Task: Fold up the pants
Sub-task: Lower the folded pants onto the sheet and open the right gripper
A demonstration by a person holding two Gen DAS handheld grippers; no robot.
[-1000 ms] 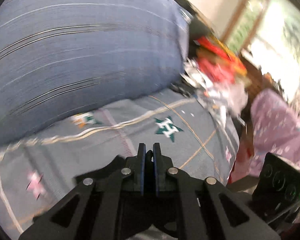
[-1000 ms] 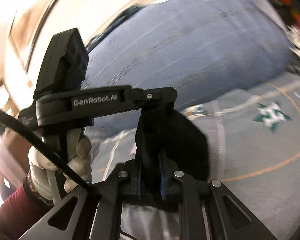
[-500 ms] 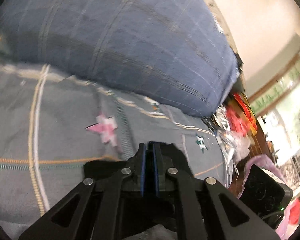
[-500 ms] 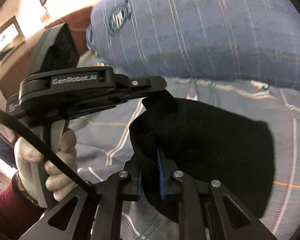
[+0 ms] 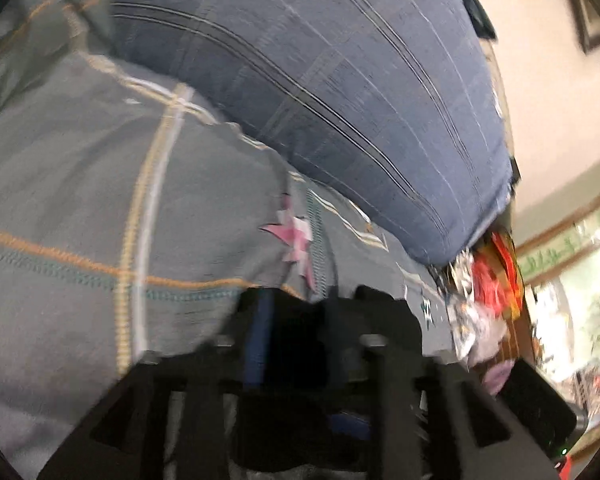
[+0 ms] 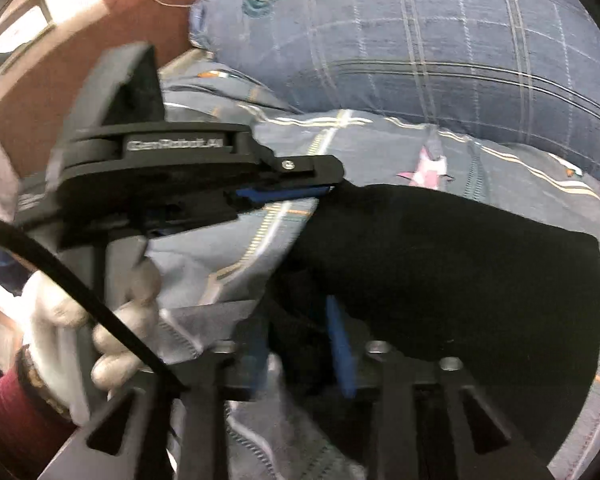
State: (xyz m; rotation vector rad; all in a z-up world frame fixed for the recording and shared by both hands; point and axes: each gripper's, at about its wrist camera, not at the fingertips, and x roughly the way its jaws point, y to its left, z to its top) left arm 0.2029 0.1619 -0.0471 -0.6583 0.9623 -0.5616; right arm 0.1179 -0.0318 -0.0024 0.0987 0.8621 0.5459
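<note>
Black pants (image 6: 440,280) on grey plaid bedspread (image 6: 380,148)

A grey bedspread (image 6: 380,148) carries black pants (image 6: 460,272) and a big blue pillow (image 6: 440,32).

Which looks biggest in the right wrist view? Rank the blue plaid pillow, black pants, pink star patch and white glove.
As they look in this view only:
1. Blue plaid pillow
2. Black pants, nearly as large; nearness makes this unsure
3. White glove
4. Pink star patch
</note>
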